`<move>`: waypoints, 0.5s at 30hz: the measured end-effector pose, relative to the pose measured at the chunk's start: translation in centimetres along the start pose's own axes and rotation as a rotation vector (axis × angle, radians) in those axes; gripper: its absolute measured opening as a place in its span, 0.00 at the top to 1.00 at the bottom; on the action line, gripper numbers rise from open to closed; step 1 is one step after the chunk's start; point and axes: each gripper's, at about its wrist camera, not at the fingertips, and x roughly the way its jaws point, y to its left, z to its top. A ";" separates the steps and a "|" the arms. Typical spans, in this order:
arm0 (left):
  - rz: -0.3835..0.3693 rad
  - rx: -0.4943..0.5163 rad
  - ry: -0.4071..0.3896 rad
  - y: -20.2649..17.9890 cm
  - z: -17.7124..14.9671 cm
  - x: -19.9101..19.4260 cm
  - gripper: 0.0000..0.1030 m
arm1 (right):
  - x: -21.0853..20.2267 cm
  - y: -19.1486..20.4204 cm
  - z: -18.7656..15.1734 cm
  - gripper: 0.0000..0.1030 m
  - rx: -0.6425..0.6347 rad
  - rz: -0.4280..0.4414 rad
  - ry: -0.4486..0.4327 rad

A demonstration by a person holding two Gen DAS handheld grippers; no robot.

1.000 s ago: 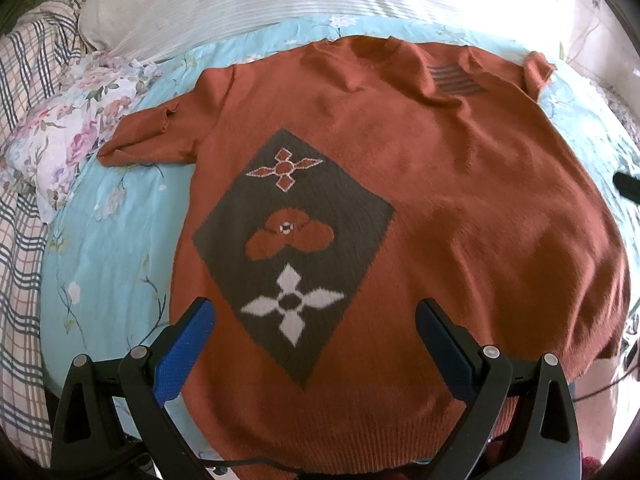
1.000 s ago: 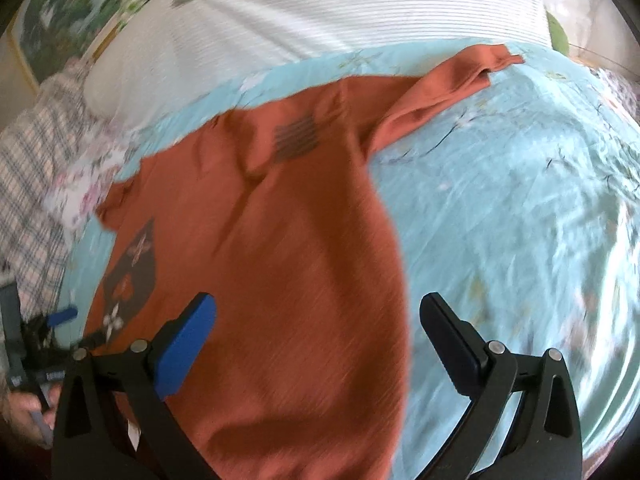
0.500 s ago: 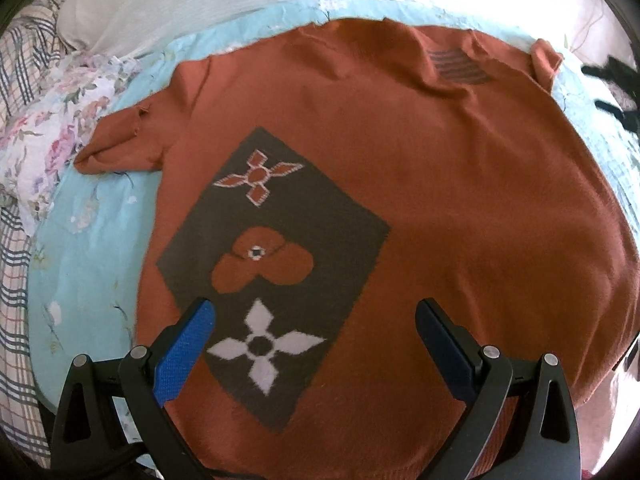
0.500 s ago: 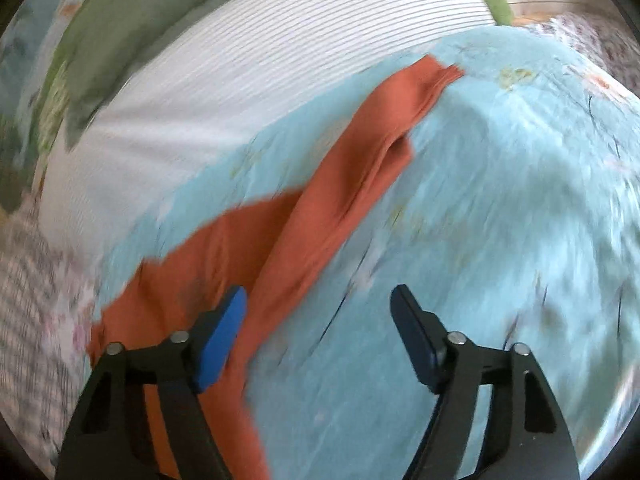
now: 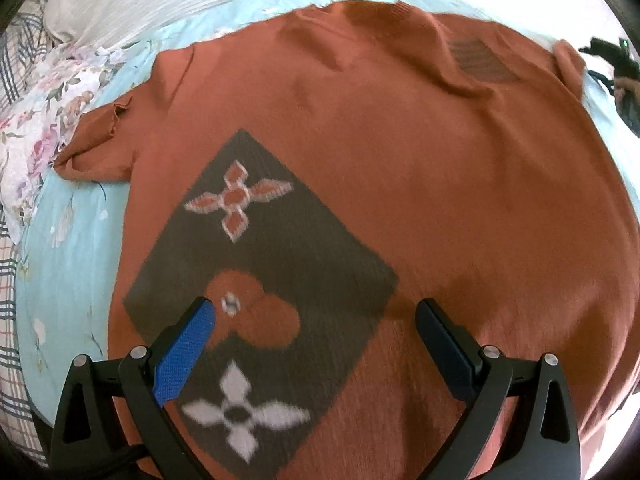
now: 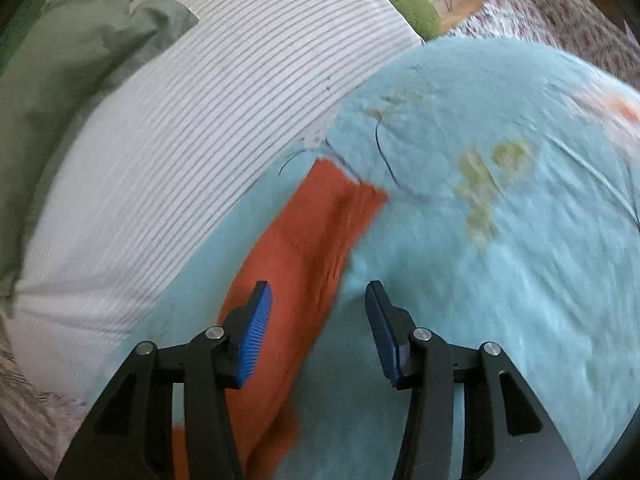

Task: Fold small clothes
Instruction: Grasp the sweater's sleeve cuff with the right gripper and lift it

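Observation:
A rust-orange sweater (image 5: 420,184) lies spread flat on a light blue bedsheet (image 5: 72,248). It has a dark diamond patch (image 5: 280,264) with flower shapes on its front. My left gripper (image 5: 316,316) is open and empty, hovering over the lower part of the diamond patch. In the right wrist view, one orange sleeve (image 6: 316,232) stretches away across the sheet. My right gripper (image 6: 318,296) is open and empty, with its jaws on either side of the sleeve, partly narrowed. It shows as a dark shape at the far right of the left wrist view (image 5: 616,60).
A striped white pillow (image 6: 192,136) lies along the head of the bed, with green fabric (image 6: 60,64) behind it. A floral cloth (image 5: 36,128) and a plaid blanket (image 5: 12,360) lie at the left. The blue sheet (image 6: 500,240) extends to the right of the sleeve.
My right gripper has moved forward along the sleeve toward its cuff and its jaws have narrowed. My left gripper has moved forward and lower over the sweater's diamond patch.

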 end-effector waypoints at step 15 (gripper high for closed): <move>-0.069 -0.042 -0.040 -0.1 1.7 -0.1 0.02 | -5.6 10.5 -4.4 0.92 -0.283 0.288 0.104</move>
